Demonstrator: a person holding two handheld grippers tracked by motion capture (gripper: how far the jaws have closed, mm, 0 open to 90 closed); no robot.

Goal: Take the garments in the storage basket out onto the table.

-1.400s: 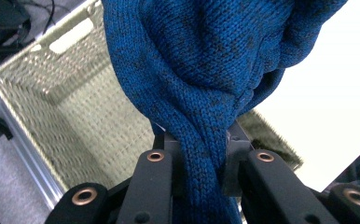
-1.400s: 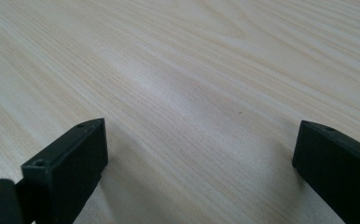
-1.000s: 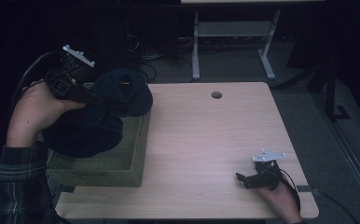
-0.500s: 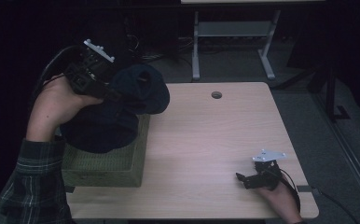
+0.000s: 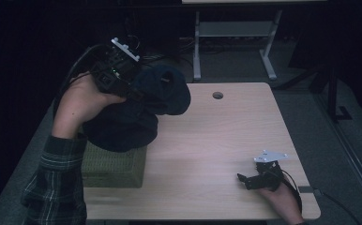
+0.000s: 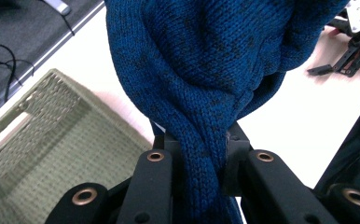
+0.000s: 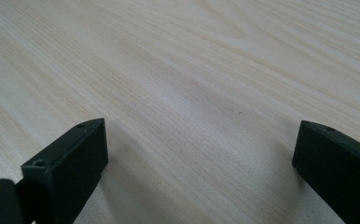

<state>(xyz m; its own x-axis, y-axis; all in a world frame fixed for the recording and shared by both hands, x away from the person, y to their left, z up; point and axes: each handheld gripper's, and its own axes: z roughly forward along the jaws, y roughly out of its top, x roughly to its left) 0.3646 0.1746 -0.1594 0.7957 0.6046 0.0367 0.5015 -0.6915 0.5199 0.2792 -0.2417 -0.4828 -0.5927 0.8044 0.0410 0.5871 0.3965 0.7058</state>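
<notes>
Sweater (image 5: 137, 112) hangs pinched in left tongs (image 6: 201, 154) above basket (image 5: 113, 166); right tongs (image 7: 199, 154) gape.

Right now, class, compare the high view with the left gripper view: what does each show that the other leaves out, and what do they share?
High view alone: the person's left hand on the left gripper, the checked sleeve, the hole in the table top, and the floor with a metal stand behind.

Left gripper view alone: the knit of the blue sweater close up, a fold of it pinched between the black jaws.

Both: the sweater, the green woven basket, the wooden table and the right gripper resting on it.
</notes>
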